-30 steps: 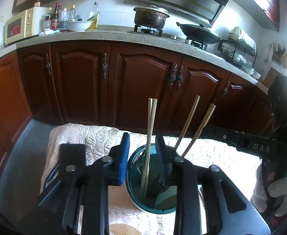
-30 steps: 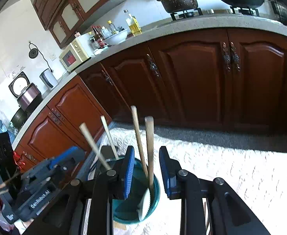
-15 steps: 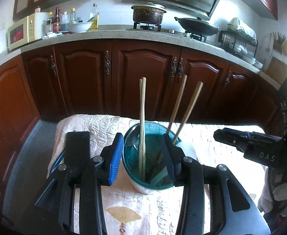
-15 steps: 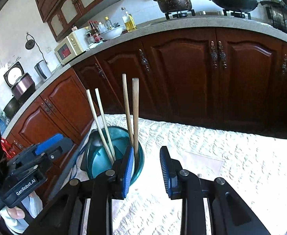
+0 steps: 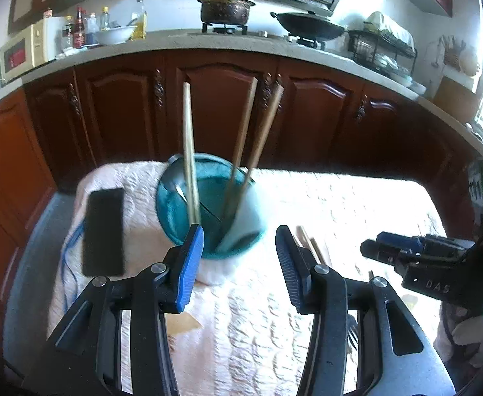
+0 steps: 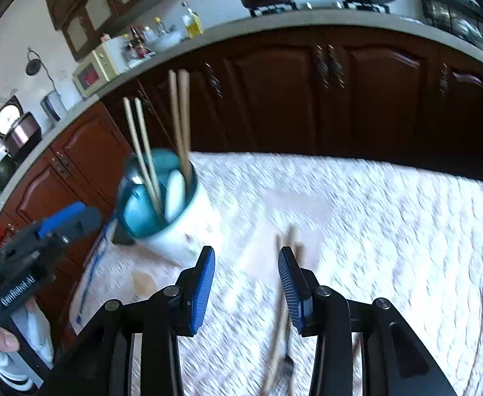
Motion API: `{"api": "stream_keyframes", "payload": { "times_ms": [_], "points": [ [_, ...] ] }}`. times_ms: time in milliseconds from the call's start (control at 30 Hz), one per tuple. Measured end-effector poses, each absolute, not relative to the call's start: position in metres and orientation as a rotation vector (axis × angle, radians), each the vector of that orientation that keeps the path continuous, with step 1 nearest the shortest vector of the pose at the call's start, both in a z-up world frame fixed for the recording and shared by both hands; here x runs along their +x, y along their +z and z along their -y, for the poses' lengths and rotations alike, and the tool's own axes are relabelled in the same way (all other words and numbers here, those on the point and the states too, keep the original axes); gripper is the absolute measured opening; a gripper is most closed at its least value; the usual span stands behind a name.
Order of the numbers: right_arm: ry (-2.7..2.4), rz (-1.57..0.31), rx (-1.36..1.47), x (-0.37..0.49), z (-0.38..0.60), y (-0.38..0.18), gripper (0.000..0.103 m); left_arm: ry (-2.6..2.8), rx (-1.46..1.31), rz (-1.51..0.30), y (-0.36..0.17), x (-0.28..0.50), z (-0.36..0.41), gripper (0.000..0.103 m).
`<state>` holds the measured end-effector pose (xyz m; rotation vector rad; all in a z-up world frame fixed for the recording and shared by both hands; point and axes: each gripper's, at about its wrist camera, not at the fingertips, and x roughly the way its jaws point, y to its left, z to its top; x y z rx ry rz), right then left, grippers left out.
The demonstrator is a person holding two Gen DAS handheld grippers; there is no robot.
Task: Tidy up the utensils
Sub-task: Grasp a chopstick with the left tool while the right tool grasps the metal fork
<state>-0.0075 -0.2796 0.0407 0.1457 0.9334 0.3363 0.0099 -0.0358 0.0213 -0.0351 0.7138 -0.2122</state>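
Note:
A teal-lined white utensil cup stands on the quilted table and holds several wooden chopsticks and a white spoon. The cup also shows in the right wrist view. My left gripper is open and empty, just in front of the cup. My right gripper is open and empty over the cloth, right of the cup. Loose chopsticks and a dark-handled utensil lie on the cloth under and beyond it. The chopstick ends also show in the left wrist view.
A black phone with a blue cable lies left of the cup on the white quilted cloth. Dark wooden cabinets stand beyond the table's far edge. The other gripper shows at each view's side.
Both grippers have drawn back from the cup and their jaws have opened wider. The right gripper has swung to the right over the loose chopsticks.

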Motion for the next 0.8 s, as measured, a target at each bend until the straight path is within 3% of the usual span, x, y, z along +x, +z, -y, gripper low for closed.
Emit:
{"api": "stream_keyframes", "payload": {
  "times_ms": [200,333,500,567,633,800],
  "points": [
    [0.305,-1.045,0.19,-0.018,0.31,-0.004,0.038,-0.24,-0.036,-0.777,-0.002,0.005,0.048,0.045],
    [0.288,-1.117,0.188,-0.016,0.317,-0.04,0.028,-0.254,-0.036,-0.826,-0.018,0.007,0.053,0.045],
    [0.316,-1.156,0.209,-0.001,0.308,-0.063,0.024,-0.263,-0.026,-0.85,-0.027,0.009,0.059,0.045],
    [0.325,-1.169,0.244,0.008,0.305,-0.07,0.022,-0.264,-0.028,-0.857,-0.029,0.011,0.059,0.045],
    [0.331,-1.184,0.274,0.016,0.303,-0.079,0.013,-0.264,-0.027,-0.864,-0.03,0.013,0.06,0.045],
    [0.301,-1.157,0.356,0.017,0.316,-0.078,0.008,-0.274,-0.028,-0.879,-0.037,0.017,0.063,0.045]
  ]
}}
